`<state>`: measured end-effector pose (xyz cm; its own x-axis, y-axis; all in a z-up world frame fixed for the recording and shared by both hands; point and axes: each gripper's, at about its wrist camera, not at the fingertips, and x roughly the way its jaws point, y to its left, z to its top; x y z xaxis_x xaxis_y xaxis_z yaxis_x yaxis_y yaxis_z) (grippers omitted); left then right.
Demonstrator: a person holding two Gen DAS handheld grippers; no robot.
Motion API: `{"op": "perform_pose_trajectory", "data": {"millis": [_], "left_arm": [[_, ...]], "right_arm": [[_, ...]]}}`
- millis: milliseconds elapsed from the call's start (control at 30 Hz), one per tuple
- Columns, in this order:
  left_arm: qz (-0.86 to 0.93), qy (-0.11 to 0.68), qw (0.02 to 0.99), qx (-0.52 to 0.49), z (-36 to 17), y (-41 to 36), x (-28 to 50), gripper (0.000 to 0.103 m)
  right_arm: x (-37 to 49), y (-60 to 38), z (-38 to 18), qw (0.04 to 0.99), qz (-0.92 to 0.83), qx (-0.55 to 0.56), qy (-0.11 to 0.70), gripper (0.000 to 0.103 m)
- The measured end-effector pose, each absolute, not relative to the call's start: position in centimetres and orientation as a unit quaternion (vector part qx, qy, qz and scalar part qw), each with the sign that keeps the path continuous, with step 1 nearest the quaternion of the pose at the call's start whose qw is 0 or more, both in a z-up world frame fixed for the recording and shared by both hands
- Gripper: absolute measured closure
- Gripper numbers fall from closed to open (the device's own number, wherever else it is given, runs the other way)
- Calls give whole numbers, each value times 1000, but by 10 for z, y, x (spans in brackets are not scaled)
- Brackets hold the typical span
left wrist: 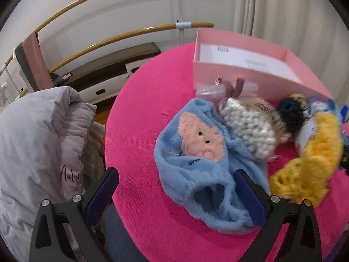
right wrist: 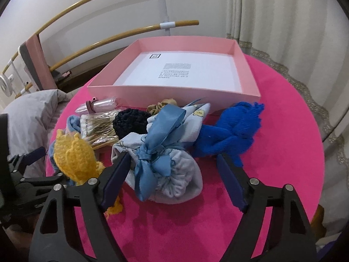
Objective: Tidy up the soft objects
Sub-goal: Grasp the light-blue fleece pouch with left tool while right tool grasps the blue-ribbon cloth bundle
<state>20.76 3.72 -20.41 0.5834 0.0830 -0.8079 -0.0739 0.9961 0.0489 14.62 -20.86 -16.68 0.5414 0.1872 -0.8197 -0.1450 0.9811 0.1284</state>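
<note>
A pile of soft things lies on a round pink table point(right wrist: 283, 131) in front of an empty pink box point(right wrist: 174, 91). In the left wrist view a fluffy blue pouch with a pink face point(left wrist: 196, 163) lies between the fingers of my open left gripper point(left wrist: 174, 194). Beside it are a white beaded piece point(left wrist: 248, 128), a black scrunchie point(left wrist: 290, 113) and a yellow crochet piece point(left wrist: 309, 163). My right gripper point(right wrist: 172, 174) is open around a pale blue cloth bundle with a blue ribbon bow point(right wrist: 161, 152). A bright blue yarn piece point(right wrist: 229, 131) lies to its right.
A card of hair pins point(right wrist: 100, 128) and a clear pink tube point(right wrist: 98, 106) lie by the box. A grey quilt point(left wrist: 39, 142) is heaped left of the table. A rack of yellow bars point(left wrist: 130, 37) and a curtain point(right wrist: 283, 21) stand behind.
</note>
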Motion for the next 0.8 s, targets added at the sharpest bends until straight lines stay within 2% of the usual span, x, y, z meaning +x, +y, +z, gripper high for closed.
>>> {"op": "perform_pose_trajectory", "data": {"millis": [200,300,567,667,800], "left_arm": [[26,458,889,-13,-215,42,227,0],[12,458,889,-16,-217,46,227,10],[-32,457,889,-5,-209,47,214,64],[-36,458,888,-6,-204,49,208,76],[-38,460,887,-15,-198,54,201,87]], "right_arm": [[151,-201,-169,873,124,27,471,43],[151,-197,-171,871,130,26,474,44],[150,-201,-168,871,135,41,471,49],[149,-203,-167,870,135,45,471,51],[146,-206,-165,871,136,50,469,53]]}}
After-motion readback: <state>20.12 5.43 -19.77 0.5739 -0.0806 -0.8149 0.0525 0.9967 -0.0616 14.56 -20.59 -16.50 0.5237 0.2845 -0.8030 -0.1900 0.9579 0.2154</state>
